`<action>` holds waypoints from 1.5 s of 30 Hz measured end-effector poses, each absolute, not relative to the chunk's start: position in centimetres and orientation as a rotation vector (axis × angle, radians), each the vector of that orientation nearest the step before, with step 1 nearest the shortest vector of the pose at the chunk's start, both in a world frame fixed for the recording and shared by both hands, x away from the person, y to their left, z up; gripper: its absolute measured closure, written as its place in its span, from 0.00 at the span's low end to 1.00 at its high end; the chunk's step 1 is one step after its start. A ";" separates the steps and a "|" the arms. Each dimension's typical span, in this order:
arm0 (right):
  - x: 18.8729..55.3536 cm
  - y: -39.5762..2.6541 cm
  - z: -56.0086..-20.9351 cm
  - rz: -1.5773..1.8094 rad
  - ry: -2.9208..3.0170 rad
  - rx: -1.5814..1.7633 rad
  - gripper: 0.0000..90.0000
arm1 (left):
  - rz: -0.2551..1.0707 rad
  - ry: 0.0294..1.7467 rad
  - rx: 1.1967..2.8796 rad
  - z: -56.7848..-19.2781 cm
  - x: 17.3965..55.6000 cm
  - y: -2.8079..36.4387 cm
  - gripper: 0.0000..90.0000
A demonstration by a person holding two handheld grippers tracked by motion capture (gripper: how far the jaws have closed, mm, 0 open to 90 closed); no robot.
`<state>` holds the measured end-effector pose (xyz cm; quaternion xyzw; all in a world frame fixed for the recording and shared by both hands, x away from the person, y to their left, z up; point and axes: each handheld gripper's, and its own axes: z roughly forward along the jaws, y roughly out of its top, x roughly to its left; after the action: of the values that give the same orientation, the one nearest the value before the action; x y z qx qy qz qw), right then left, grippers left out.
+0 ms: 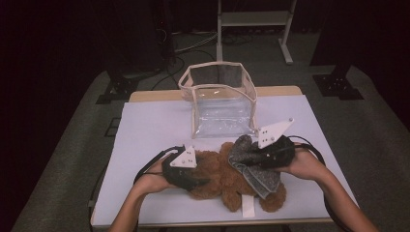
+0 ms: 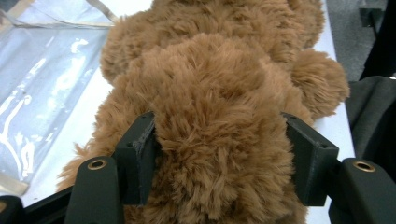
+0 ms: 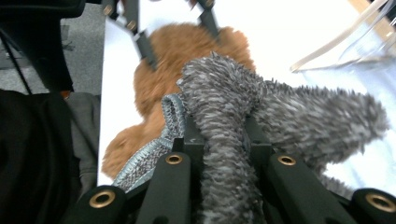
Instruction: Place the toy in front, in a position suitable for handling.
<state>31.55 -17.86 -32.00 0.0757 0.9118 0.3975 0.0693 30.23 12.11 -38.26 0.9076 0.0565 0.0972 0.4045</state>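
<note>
The teddy bear [image 2: 219,84] is thick, shaggy brown plush, matt and soft-looking, while the garment [image 3: 224,107] on it is a fuzzy grey knit with a flatter ribbed edge. Each hand-held gripper, left [image 2: 219,158] and right [image 3: 224,140], is matt black plastic with small shiny brass-coloured metal rings. The pouch [image 1: 220,104] is glossy clear plastic edged with beige cloth tape, and the worktop [image 1: 145,125] has a smooth, matt white sheet over pale wood.

The grey knit garment [image 1: 254,164] hides the teddy bear's [image 1: 220,176] middle
</note>
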 end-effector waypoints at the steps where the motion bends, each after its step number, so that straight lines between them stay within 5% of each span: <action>1: 31.8 -17.8 -32.0 1.191 2.750 0.240 0.85 | 0.240 0.141 2.286 -38.3 30.2 12.2 0.39; 23: 29.8 -27.5 -35.0 1.289 2.678 0.511 0.84 | 0.245 0.124 2.286 -38.3 29.7 12.1 0.39; 35: 30.4 -24.8 -35.9 1.510 2.658 0.448 0.84 | 0.238 0.149 2.374 -37.6 30.5 13.2 0.38; 45: 29.0 -28.3 -39.3 1.391 2.683 0.601 0.84 | 0.222 0.164 2.348 -37.8 30.6 13.3 0.38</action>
<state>28.98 -28.26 -39.30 0.1951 0.8703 0.4512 0.0303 30.61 13.32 -37.75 0.9190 0.0640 0.0871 0.3791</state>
